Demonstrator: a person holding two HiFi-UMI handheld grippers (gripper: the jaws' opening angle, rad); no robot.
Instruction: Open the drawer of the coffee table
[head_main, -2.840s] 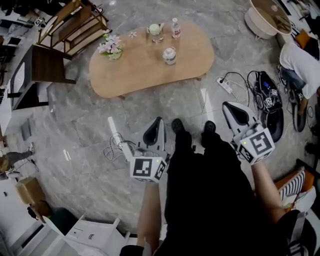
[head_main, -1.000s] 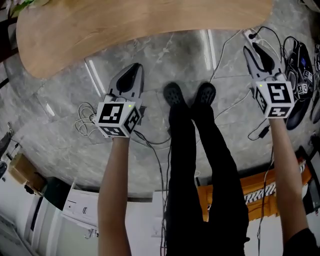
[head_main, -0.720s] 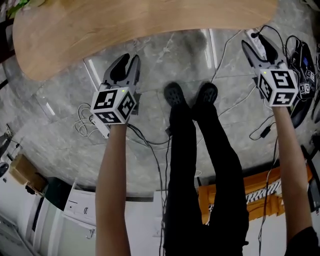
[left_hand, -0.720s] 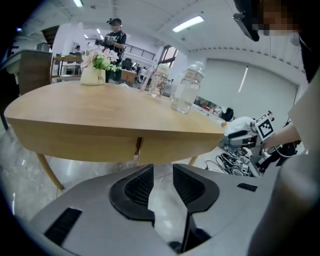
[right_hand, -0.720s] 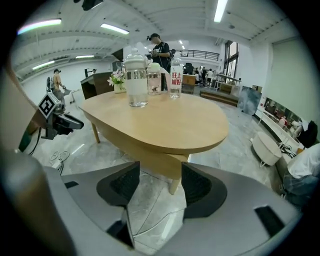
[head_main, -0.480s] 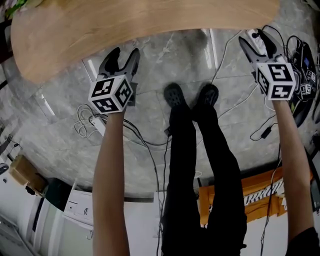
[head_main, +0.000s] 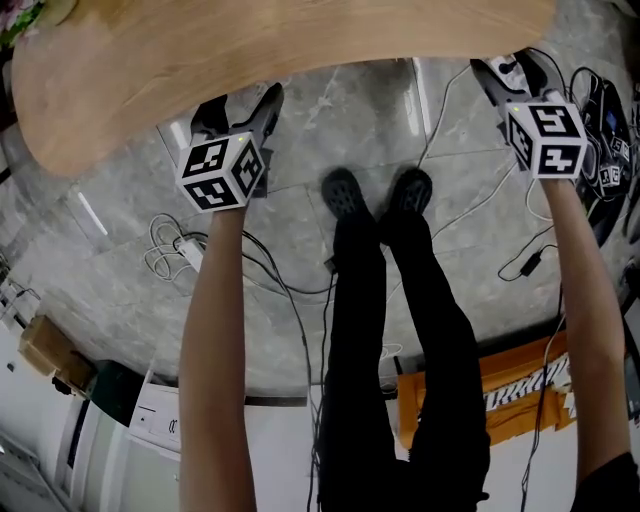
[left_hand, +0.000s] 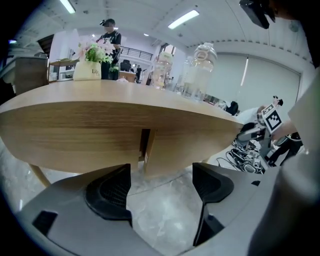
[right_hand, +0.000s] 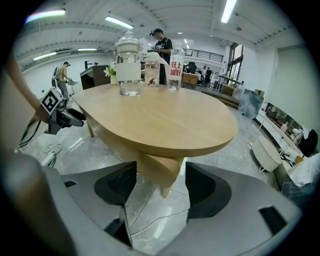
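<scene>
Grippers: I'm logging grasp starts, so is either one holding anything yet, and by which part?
Nothing is held: the left gripper and the right gripper are both opening, with nothing between their fingers.

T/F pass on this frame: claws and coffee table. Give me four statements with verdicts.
1. The left claw is clamped on the edge of the coffee table. False: its jaws are opening with nothing between them, and the table lies ahead of it.
2. A flower pot stands on the tabletop. True.
3. The right claw holds a bottle. False: its jaws are opening and empty, and the bottle stands on the table.
4. In the head view, the person's shoes are between the two claws. True.
</scene>
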